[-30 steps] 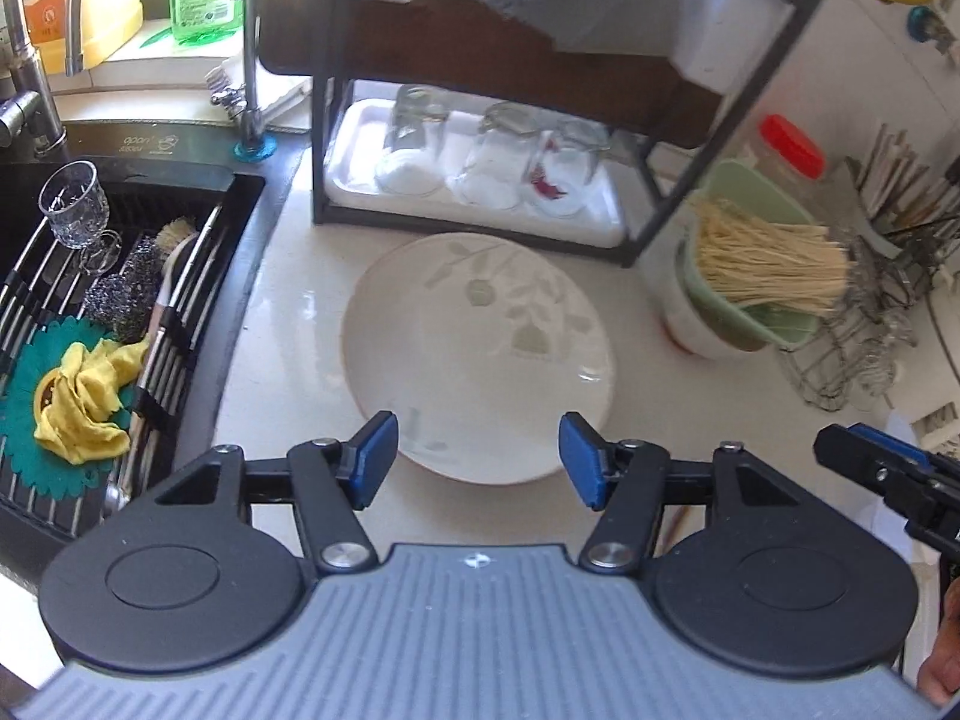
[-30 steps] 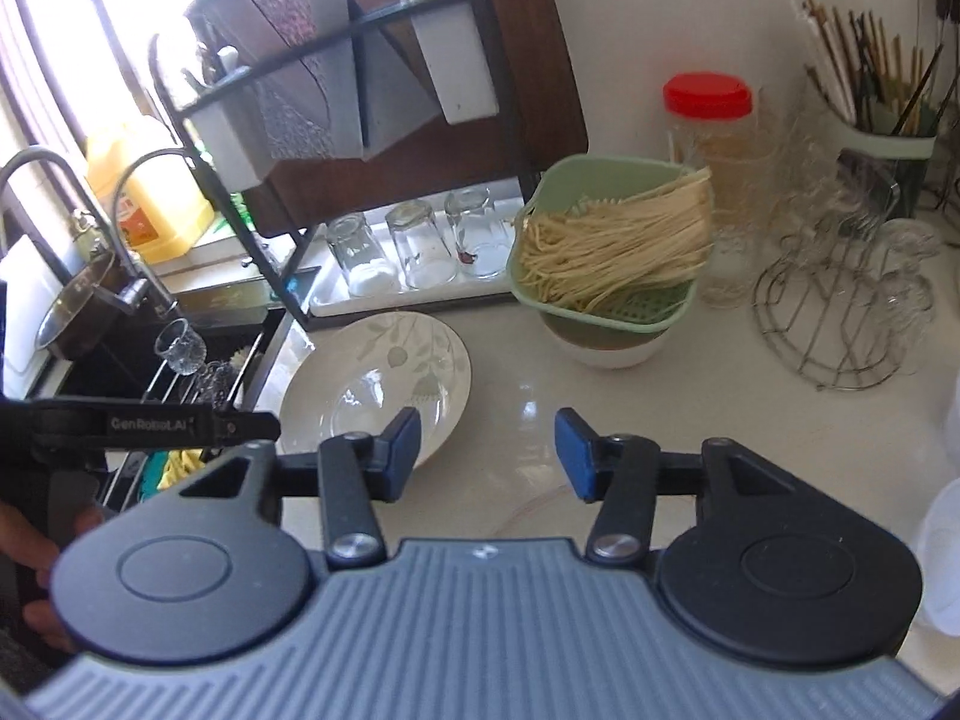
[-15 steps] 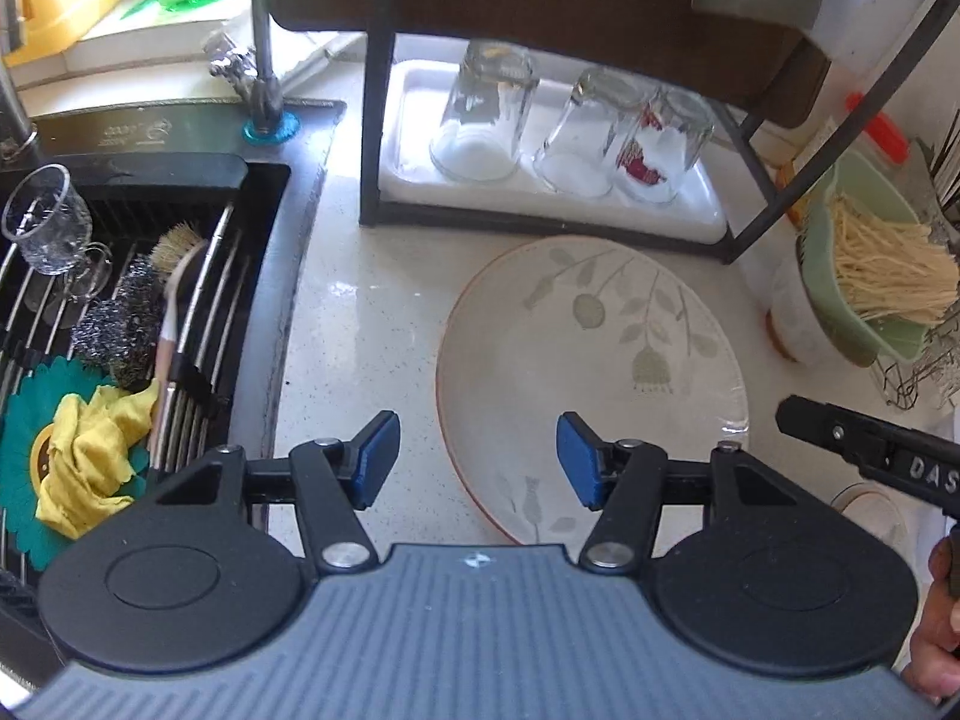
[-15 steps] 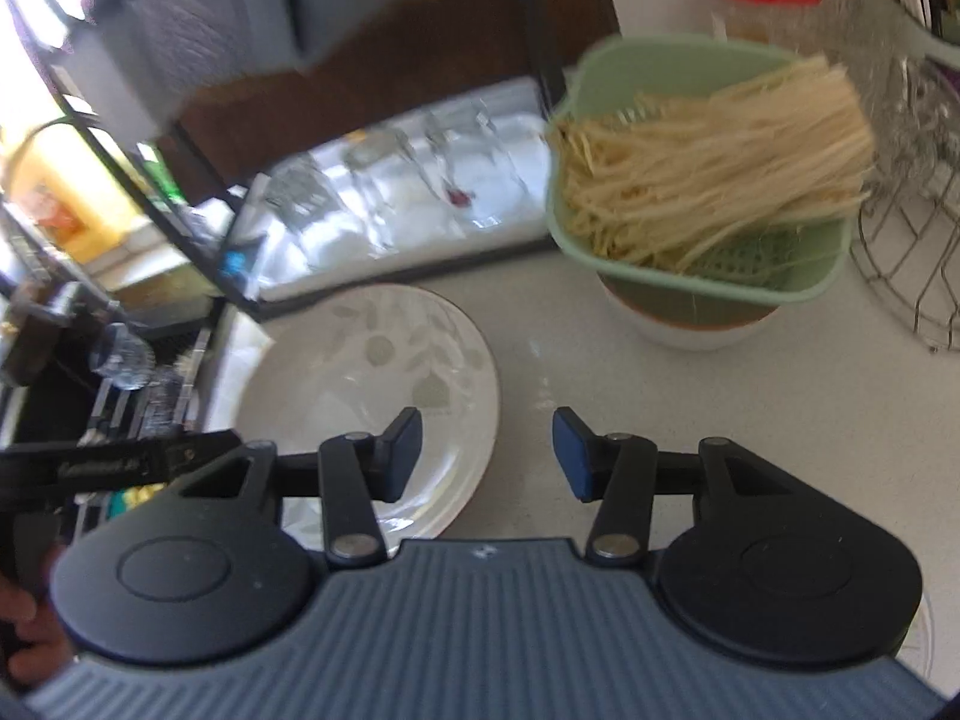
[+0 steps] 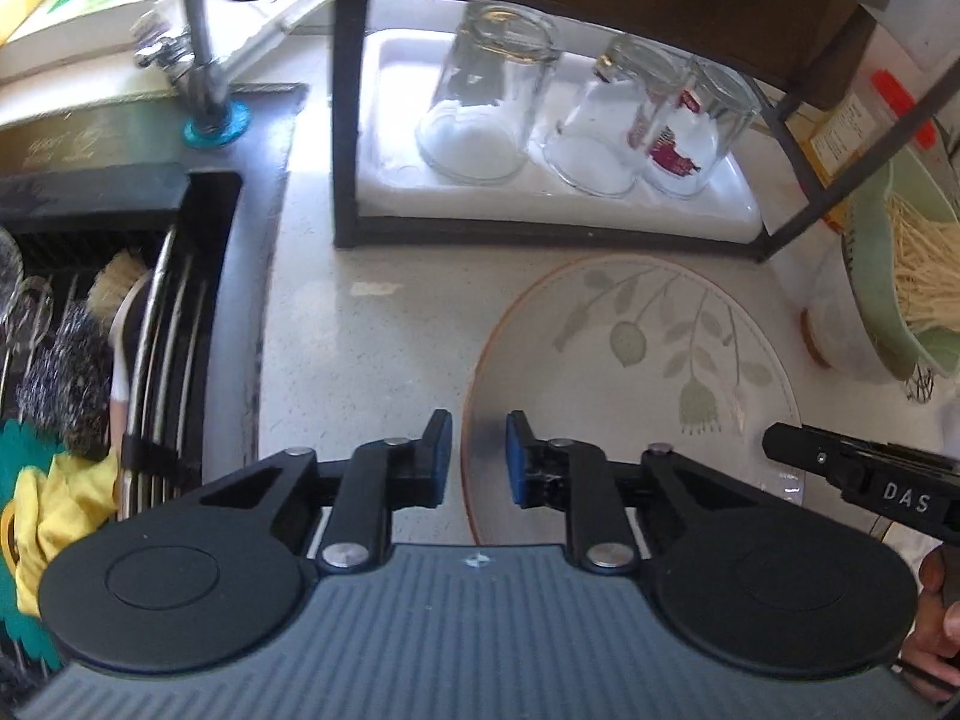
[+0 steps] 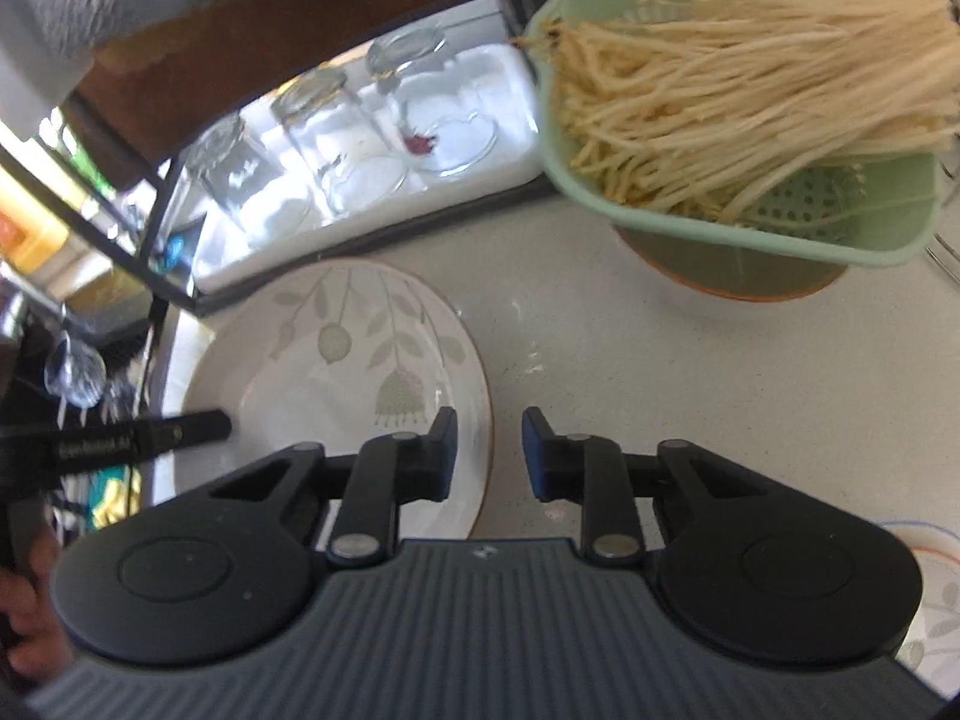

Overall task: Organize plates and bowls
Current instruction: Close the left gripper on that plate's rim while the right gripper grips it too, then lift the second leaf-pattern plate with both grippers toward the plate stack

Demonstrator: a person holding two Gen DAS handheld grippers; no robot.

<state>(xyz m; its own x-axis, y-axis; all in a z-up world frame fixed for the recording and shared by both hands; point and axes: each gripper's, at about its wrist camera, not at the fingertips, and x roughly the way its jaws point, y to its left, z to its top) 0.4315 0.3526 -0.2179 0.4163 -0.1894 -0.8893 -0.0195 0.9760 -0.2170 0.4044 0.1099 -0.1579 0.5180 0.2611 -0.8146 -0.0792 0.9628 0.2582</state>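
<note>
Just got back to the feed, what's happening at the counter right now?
A person works both grippers at the leaf-patterned plate on the counter. The left gripper straddles its left rim, the right gripper its right rim. Both sets of fingers have just been closing on the rim; a firm grip isn't clear yet. The plate isn't visibly lifted.

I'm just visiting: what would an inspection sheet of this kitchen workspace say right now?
Surface: pale speckled counter beside a sink.
Job's things: leaf-patterned plate flat on the counter; bowl under the green colander.
Clutter: colander holds pale strands; three upturned glasses on a white tray; scourer and yellow cloth in the sink.
Grippers: left tongs straddle the plate's left rim, right tongs its right rim; both have just been closing, contact unclear.
Cables: nothing seen.
Surroundings: dark rack over the tray, tap behind the sink.
</note>
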